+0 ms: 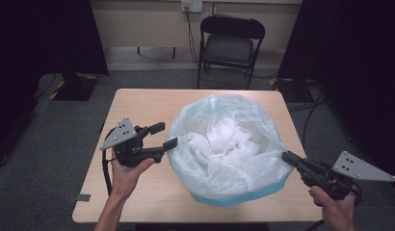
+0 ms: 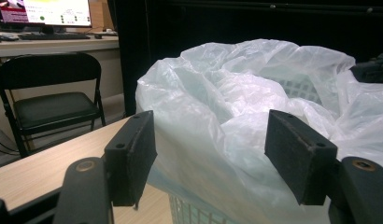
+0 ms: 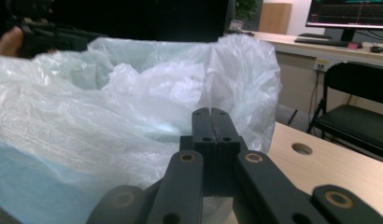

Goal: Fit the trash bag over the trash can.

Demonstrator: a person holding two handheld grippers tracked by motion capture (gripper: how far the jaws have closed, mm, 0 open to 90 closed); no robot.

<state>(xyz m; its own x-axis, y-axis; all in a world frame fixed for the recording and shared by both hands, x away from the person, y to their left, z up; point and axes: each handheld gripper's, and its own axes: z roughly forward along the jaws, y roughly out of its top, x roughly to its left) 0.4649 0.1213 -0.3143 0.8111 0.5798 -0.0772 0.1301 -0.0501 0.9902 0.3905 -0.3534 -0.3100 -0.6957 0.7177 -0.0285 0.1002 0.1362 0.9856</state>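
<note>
— Where is the bag lying relative to the two tongs?

— The plastic bag, draped over a basket on the table, is sitting between them. The left gripper is hovering just beside the bag's left flank with its jaws spread, the film bulging right ahead of the pads without being pressed by them. The right gripper is pointing at the opposite flank with its jaws pressed together.

— Is the right one pinching film?

— It is looking that way (the tips are sitting right at the bag's edge in the high view), but the right gripper view is showing the pads meeting flush with no clear fold between them, so a pinch cannot be confirmed.

— Which hand is nearer?

— Both are sitting about equally close, the right one perhaps touching. The bag's rim is running round the basket mouth, so the left gripper is probably needing only a short push straight ahead to catch the loose film on its side.
</note>
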